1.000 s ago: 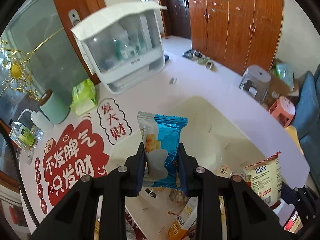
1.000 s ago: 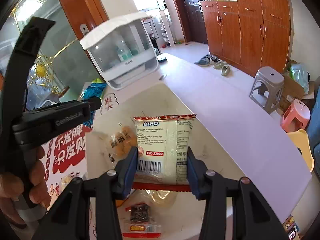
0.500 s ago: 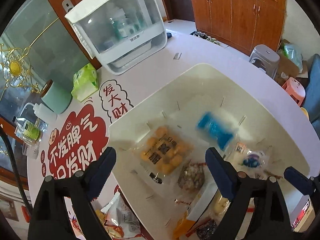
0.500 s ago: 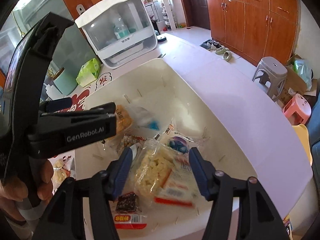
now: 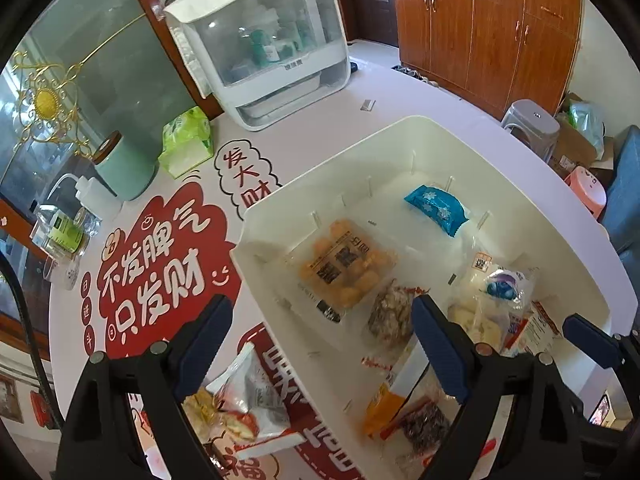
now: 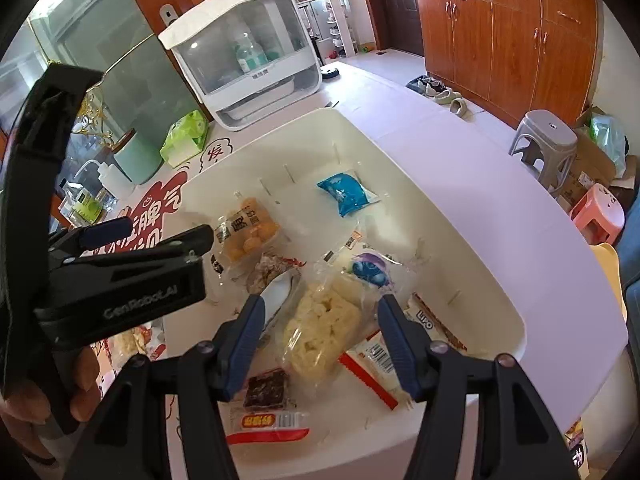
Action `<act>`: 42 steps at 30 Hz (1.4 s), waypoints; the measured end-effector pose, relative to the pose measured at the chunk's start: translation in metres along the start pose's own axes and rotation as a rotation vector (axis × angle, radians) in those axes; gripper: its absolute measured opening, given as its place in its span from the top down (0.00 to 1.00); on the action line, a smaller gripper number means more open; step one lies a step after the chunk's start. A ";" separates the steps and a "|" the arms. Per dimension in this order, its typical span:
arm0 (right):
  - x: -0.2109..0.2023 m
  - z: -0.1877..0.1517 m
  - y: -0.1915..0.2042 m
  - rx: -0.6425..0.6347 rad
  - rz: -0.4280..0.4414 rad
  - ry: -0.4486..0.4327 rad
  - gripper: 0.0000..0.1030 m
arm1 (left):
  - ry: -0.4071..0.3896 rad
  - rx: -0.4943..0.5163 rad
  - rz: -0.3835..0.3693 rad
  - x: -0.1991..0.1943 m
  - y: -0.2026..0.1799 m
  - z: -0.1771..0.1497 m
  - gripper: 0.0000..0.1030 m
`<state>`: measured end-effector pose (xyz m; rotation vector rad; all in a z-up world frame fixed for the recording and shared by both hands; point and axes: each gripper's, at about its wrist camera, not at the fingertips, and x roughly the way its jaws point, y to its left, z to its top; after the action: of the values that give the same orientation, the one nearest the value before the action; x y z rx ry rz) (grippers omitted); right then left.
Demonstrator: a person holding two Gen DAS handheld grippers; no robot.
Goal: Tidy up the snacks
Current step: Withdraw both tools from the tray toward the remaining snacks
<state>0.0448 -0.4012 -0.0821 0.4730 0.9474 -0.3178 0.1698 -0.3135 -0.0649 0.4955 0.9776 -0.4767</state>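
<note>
A white bin [image 5: 440, 128] [image 6: 472, 272] on the table holds several snack packs. A blue pack [image 5: 437, 209] [image 6: 347, 193] lies at its far side. An orange-ball pack [image 5: 342, 268] [image 6: 245, 232] lies at its left. The Lipo cracker pack [image 6: 340, 320] lies near the front, under my right gripper. My left gripper [image 5: 320, 344] is open and empty above the bin's near left edge. My right gripper [image 6: 320, 332] is open and empty just above the Lipo pack. A loose snack pack [image 5: 240, 404] lies on the table outside the bin.
A white countertop cabinet [image 5: 260, 40] [image 6: 244, 60] stands at the back. A green tissue pack [image 5: 186, 140], a mint canister [image 5: 124, 168] and small bottles [image 5: 64, 232] sit at the left. A red printed mat [image 5: 160, 264] covers the table. Stools [image 6: 548, 140] stand at the right.
My left gripper opened and dropped the blue pack into the bin. My right gripper opened and dropped the Lipo pack into the bin. Both grippers now hang open above it.
</note>
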 end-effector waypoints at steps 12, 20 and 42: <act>-0.031 -0.013 0.041 -0.002 -0.010 -0.064 0.42 | -0.049 -0.046 -0.020 -0.043 0.062 -0.037 0.12; -0.048 -0.033 0.086 -0.021 -0.013 -0.085 0.42 | -0.069 -0.090 -0.006 -0.067 0.127 -0.078 0.12; -0.043 -0.102 0.239 -0.250 0.029 -0.014 0.42 | 0.010 -0.260 0.085 -0.074 0.288 -0.204 0.12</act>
<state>0.0595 -0.1422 -0.0378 0.2554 0.9514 -0.1728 0.1696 0.0463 -0.0446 0.3038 1.0074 -0.2655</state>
